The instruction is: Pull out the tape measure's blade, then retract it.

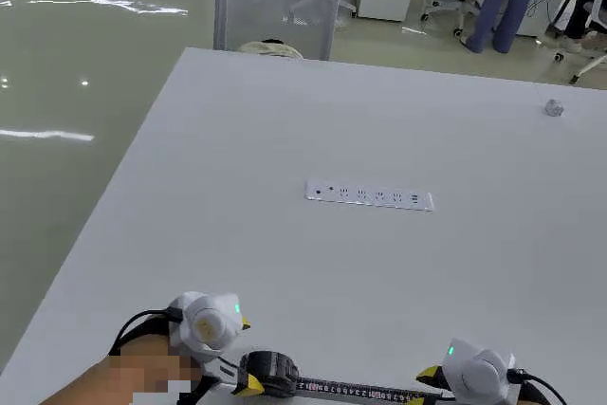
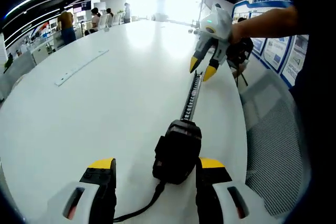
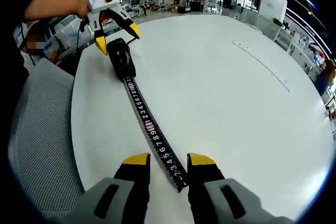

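The black tape measure case (image 2: pixel 178 148) lies on the white worktop (image 1: pixel 379 120) between the spread jaws of the released left gripper (image 2: pixel 156 163). Its black numbered blade (image 3: pixel 149 124) runs flat to the right gripper (image 3: pixel 169 158), likewise released, the tip between its jaws.

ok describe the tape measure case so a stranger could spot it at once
Start at the big white table and go to its near edge, this side of the white power strip. The tape measure case lies there: a chunky black block with a numbered blade running out.
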`<state>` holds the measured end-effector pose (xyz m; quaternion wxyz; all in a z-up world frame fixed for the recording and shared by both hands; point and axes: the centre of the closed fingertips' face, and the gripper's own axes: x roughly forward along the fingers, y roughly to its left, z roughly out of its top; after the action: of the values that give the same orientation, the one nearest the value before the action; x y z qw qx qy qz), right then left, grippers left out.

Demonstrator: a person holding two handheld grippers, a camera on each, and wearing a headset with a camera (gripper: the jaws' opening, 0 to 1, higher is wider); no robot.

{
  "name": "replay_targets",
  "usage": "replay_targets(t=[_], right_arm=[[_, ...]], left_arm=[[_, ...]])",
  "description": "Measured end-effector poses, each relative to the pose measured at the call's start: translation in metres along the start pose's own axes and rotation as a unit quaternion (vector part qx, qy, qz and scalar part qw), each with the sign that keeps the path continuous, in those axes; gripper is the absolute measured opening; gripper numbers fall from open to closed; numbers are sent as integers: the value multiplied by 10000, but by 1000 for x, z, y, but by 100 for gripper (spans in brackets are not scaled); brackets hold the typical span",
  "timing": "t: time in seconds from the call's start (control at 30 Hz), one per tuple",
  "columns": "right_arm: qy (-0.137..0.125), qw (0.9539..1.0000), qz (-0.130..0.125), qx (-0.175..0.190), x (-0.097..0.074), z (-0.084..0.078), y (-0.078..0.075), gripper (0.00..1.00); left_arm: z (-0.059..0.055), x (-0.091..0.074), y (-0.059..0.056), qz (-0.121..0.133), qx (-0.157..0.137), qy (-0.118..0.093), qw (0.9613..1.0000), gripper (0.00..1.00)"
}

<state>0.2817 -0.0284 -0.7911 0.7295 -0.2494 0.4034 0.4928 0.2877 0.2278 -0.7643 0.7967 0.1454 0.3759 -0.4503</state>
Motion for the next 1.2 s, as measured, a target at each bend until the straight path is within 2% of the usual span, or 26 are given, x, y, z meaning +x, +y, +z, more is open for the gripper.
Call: replay_targets(t=[0.07,0.13,0.23,0.27,0.3,0.47,0.53,0.63,0.67,0.73,0.8,0.83,0.87,0.9,0.93,1.0,1.1,1.2], right_arm=[[-9,10000,-63,68,-4,-5,3,31],[-23,9998,-101,139,-7,-9,4,33],[-90,9994,-178,298,-13,-16,6,38],[-145,9990,-223,356,-17,-17,7,39],[-194,9986,-268,420,-20,-18,7,40],[-325,9970,-401,570,-30,-30,12,44],[-365,9964,-468,613,-35,-33,14,47],[-540,9939,-590,762,-42,-34,16,54],[-600,9927,-633,832,-46,-35,17,56],[-702,9907,-679,946,-52,-39,19,58],[-739,9894,-728,1012,-56,-44,21,60],[-748,9888,-760,1046,-58,-47,21,61],[-778,9877,-786,1106,-61,-51,23,61],[-804,9868,-802,1157,-64,-54,25,62],[-819,9861,-822,1186,-65,-57,25,62],[-851,9842,-869,1286,-69,-64,26,64],[-924,9805,-936,1459,-76,-70,26,66],[-1049,9771,-1007,1555,-83,-74,26,70]], left_arm=[[-3,-9,4,107,-237,-149,9996,59],[-6,-16,6,190,-332,-246,9990,61],[-10,-29,5,250,-517,-425,9974,69],[-13,-35,5,348,-598,-529,9962,72],[-17,-39,5,412,-629,-593,9954,73],[-43,-58,-1,628,-913,-611,9920,79],[-50,-66,-1,789,-1256,-762,9860,82],[-62,-78,-4,902,-1423,-938,9812,88],[-68,-81,-4,972,-1504,-956,9792,90],[-78,-89,-8,1117,-1477,-919,9784,90],[-77,-95,-8,1196,-1483,-1181,9746,91],[-79,-98,-10,1234,-1574,-1220,9722,93],[-79,-103,-10,1281,-1688,-1354,9679,96],[-77,-109,-8,1303,-1780,-1602,9621,98],[-75,-114,-7,1327,-1841,-1761,9578,99],[-76,-125,-6,1371,-2047,-1971,9489,100],[-85,-136,-5,1556,-1926,-1931,9494,100],[-90,-144,-10,1602,-1893,-1910,9498,100]])
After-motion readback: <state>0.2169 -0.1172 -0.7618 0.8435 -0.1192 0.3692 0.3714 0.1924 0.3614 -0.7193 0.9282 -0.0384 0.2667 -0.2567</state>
